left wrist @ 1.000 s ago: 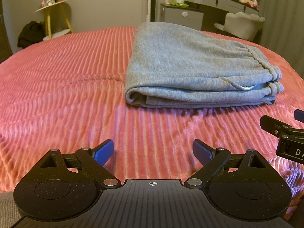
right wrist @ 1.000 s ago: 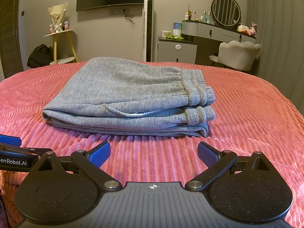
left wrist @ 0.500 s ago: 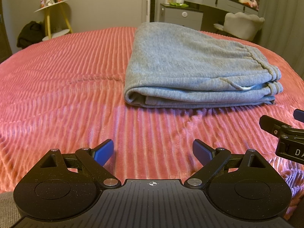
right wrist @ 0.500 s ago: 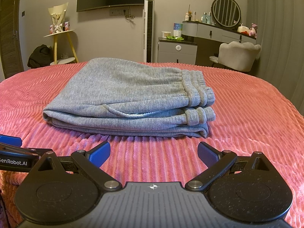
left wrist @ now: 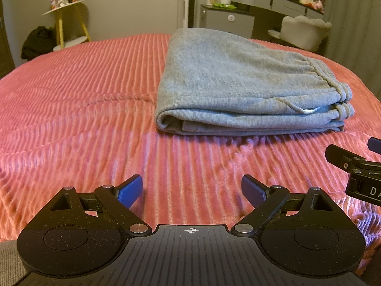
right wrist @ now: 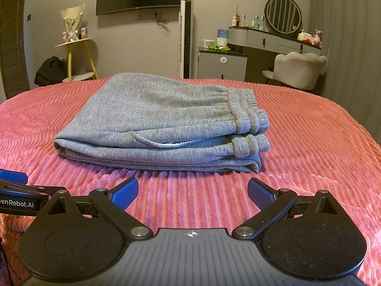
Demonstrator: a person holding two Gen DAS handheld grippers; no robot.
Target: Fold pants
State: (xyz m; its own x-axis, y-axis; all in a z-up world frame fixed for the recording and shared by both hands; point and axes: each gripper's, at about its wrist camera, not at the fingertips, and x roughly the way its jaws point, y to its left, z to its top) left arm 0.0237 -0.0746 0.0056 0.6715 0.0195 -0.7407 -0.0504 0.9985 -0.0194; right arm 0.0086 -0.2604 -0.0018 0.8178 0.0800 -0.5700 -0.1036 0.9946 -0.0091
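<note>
Grey sweatpants [left wrist: 238, 83] lie folded in a flat stack on the pink ribbed bedspread [left wrist: 83, 100], waistband to the right. They also show in the right wrist view [right wrist: 162, 119], straight ahead. My left gripper [left wrist: 191, 190] is open and empty, held above the bedspread short of the stack's folded left end. My right gripper [right wrist: 193, 190] is open and empty, in front of the stack's near edge. Each gripper's side shows at the edge of the other's view.
Beyond the bed stand a yellow-legged side table [right wrist: 76, 47], a tall white tower fan [right wrist: 185, 38], a grey dresser [right wrist: 221, 64], a vanity with a round mirror [right wrist: 283, 16] and a white chair [right wrist: 297, 69]. A dark bag [right wrist: 50, 69] lies by the door.
Both views have shifted very slightly; the pants and both open grippers stay as they were.
</note>
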